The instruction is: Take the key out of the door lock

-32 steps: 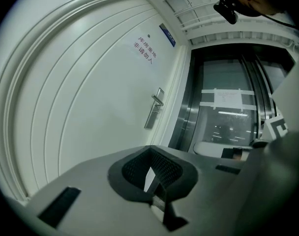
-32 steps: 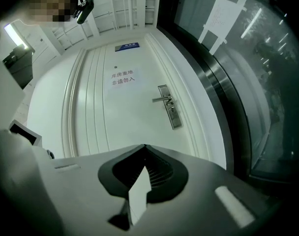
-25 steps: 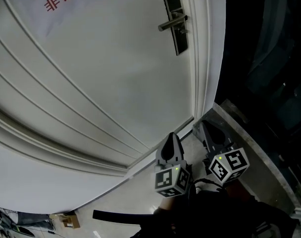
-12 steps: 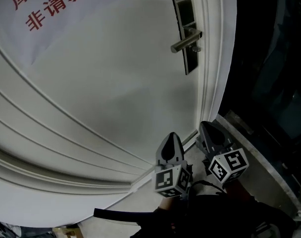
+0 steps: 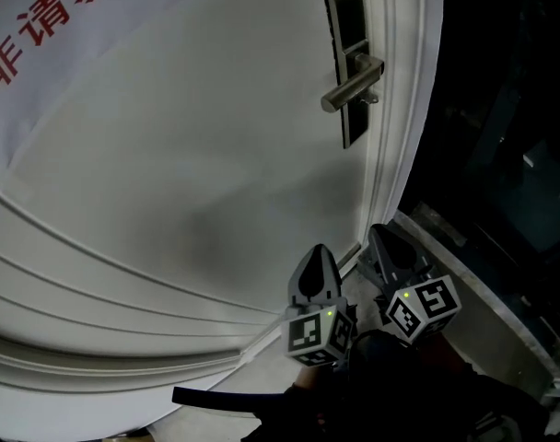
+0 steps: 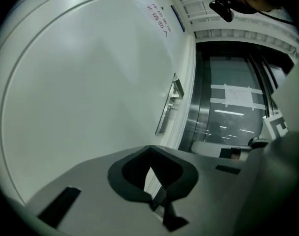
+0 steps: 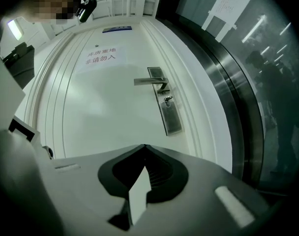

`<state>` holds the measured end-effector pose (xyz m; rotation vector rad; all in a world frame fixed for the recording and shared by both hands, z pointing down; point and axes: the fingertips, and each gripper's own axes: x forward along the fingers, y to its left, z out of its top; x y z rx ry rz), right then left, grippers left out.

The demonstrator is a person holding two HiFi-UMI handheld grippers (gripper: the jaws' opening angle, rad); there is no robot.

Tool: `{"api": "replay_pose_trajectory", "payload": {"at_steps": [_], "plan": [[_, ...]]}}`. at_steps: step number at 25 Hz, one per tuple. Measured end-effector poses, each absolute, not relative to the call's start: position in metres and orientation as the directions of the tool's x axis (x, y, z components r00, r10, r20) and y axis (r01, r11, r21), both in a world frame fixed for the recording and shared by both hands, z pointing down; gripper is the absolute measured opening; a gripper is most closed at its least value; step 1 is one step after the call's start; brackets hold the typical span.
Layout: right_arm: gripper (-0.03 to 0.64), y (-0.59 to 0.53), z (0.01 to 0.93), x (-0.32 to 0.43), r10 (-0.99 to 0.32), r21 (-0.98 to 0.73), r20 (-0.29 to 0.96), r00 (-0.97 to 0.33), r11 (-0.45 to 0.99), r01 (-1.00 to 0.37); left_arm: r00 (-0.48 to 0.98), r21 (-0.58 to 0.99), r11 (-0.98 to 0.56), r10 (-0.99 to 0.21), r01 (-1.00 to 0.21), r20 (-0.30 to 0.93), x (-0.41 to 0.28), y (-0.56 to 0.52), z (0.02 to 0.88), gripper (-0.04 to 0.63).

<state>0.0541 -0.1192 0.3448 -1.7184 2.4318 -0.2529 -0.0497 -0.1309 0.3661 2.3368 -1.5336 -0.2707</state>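
Observation:
A white door (image 5: 188, 155) carries a dark lock plate (image 5: 351, 58) with a silver lever handle (image 5: 352, 87). In the right gripper view the plate (image 7: 166, 109) runs down from the handle (image 7: 149, 81), and a small key (image 7: 166, 101) sticks out of the lock just under the lever. Both grippers hang low near the door's bottom edge, far below the lock. My left gripper (image 5: 315, 252) and my right gripper (image 5: 379, 234) are side by side, jaws together, nothing held. The left gripper view shows the lock plate (image 6: 168, 113) edge-on, far ahead.
A paper notice with red characters (image 5: 40, 17) is stuck on the door's upper left. The white door frame (image 5: 404, 109) borders a dark glass and metal wall (image 5: 501, 109) at the right. A grey floor strip (image 5: 483, 284) runs beside it.
The head view has shifted, so the lock and handle sit lower and further right in the picture. Both grippers keep almost the same place and stay shut.

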Motion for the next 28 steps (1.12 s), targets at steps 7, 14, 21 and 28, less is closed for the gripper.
{"api": "replay_pose_trajectory", "payload": {"at_steps": [7,14,21,28], "plan": [[0.002,-0.145,0.35,0.07,-0.942,-0.229,-0.014,-0.335,0.329,-0.916,0.395,0.383,-0.348,-0.917,-0.856,0.049,-0.034,-0.155,0.373,0.0],[0.002,-0.194,0.341,0.094,-0.921,-0.229,-0.035,-0.389,0.386,-0.894,0.358,0.378,-0.322,-0.933,-0.868,0.028,-0.01,-0.198,0.366,0.0],[0.002,-0.231,0.339,0.105,-0.886,-0.227,-0.043,-0.462,0.459,-0.859,0.264,0.374,-0.232,-0.964,-0.898,0.035,-0.002,-0.226,0.362,0.0],[0.002,-0.243,0.336,0.107,-0.848,-0.203,-0.054,-0.527,0.526,-0.826,0.231,0.366,-0.203,-0.972,-0.908,0.033,0.006,-0.233,0.367,0.0]]}}
